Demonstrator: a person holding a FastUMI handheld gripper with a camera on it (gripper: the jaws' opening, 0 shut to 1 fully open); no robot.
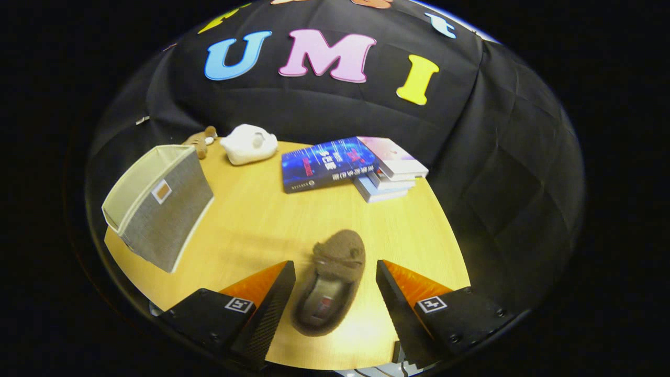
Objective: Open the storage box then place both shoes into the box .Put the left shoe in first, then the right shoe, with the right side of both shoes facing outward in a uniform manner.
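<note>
Your work surface is a light wooden table, round-edged at the near side. Largest item on it: a grey fabric storage box, off to the left of the fingers and well beyond them, tipped so its open top faces left and up; pale lining visible inside, small tan label on the grey wall toward you. Next, a stack of books at the far edge, w/ a blue-covered book lying flat just beside it on the left, touching or nearly so. A white soft object sits at the far edge, left of the books. A second brown shoe shows partly behind the box, near the white object.

Your gripper has its fingers spread wide. A brown slipper-type shoe lies between them on the table, toe pointing away from you, opening toward you. Neither finger touches it; gap visible on both sides. Shoe image is slightly blurred.
</note>
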